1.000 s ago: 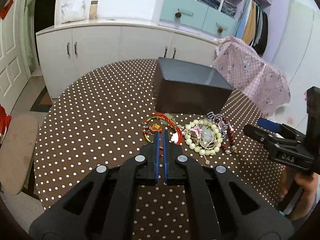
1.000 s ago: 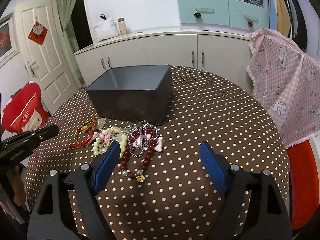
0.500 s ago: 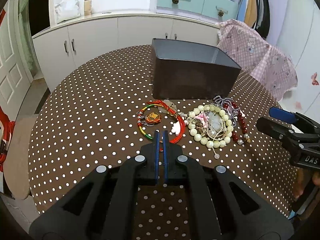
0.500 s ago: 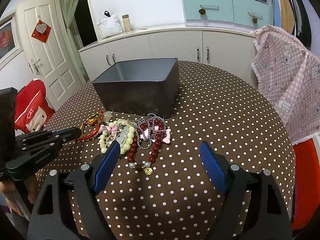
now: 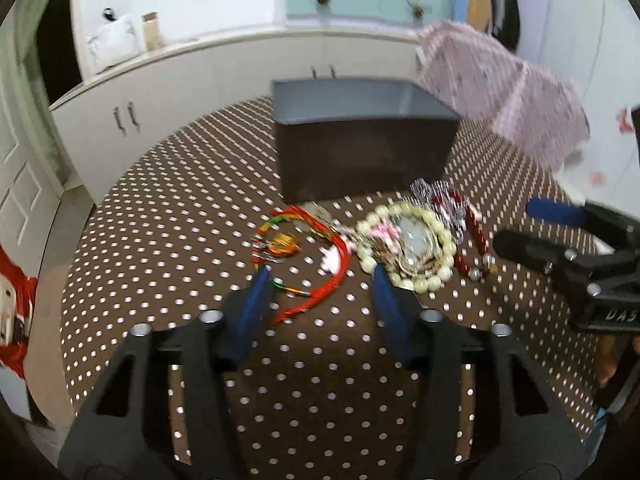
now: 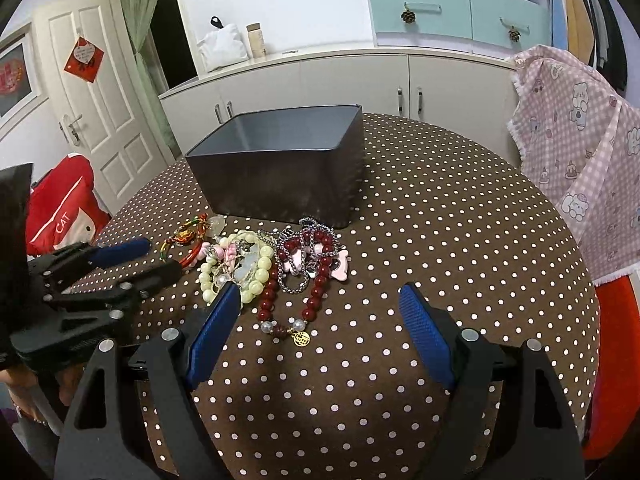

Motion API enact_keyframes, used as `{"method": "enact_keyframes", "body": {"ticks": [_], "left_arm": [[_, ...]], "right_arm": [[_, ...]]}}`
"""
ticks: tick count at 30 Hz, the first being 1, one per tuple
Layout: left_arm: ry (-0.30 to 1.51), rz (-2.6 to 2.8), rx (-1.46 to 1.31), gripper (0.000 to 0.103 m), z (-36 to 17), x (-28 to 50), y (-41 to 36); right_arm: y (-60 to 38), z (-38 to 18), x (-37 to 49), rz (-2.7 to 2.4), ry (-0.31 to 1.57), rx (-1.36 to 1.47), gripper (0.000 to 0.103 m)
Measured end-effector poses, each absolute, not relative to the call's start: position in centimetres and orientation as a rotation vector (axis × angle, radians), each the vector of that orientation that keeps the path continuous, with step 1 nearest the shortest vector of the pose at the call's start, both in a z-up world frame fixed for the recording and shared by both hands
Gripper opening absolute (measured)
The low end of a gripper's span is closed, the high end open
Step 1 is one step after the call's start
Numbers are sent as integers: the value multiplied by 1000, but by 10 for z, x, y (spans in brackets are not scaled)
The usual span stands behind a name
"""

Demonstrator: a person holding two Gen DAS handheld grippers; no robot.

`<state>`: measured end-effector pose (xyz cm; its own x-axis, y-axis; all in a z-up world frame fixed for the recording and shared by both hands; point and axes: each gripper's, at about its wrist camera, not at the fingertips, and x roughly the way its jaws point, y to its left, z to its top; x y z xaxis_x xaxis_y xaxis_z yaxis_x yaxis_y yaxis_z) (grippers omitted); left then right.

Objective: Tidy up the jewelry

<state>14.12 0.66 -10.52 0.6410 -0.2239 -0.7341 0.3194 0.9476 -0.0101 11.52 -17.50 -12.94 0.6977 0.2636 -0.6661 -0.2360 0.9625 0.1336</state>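
A pile of jewelry lies on the polka-dot table in front of a dark open box [image 5: 364, 136] [image 6: 280, 160]. It holds a red and green cord bracelet [image 5: 304, 248] [image 6: 188, 240], a pale bead bracelet [image 5: 408, 240] [image 6: 236, 264], a dark red bead bracelet [image 6: 312, 280] and a silver chain [image 6: 296, 256]. My left gripper [image 5: 320, 280] is open just short of the red cord bracelet. My right gripper [image 6: 320, 300] is open, low over the table just short of the red beads. Both are empty.
The round table [image 6: 440, 240] has a brown dotted cloth. A pink checked cloth [image 6: 580, 160] hangs over a chair at the right. White cabinets [image 6: 340, 80] stand behind. A red bag [image 6: 60, 208] sits at the left.
My left gripper has opened and moved forward toward the red cord bracelet. My right gripper has moved closer to the jewelry pile, still open.
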Motion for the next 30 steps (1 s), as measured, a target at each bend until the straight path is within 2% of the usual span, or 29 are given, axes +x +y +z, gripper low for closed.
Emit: {"method": "enact_keyframes", "body": {"ticks": [4, 5, 8, 14, 16, 20, 22, 30], "left_arm": [[852, -289, 165, 21, -109, 148, 3], [849, -284, 165, 9, -109, 149, 4], [816, -273, 112, 3, -104, 146, 14], [690, -207, -8, 3, -81, 130, 42], [674, -197, -34, 3, -76, 124, 50], [650, -208, -91, 3, -70, 115, 67], [644, -211, -100, 3, -68, 115, 69], [615, -226, -131, 3, -64, 104, 79]], "right_arm": [[-174, -127, 116, 281, 743, 37, 78], [-173, -126, 115, 282, 739, 36, 78], [-168, -120, 116, 294, 726, 23, 78], [-135, -111, 121, 377, 708, -50, 78], [-119, -111, 124, 415, 709, -88, 74], [-83, -119, 134, 502, 739, -173, 48], [-70, -123, 140, 523, 755, -209, 44], [-49, -139, 156, 530, 803, -302, 42]]}}
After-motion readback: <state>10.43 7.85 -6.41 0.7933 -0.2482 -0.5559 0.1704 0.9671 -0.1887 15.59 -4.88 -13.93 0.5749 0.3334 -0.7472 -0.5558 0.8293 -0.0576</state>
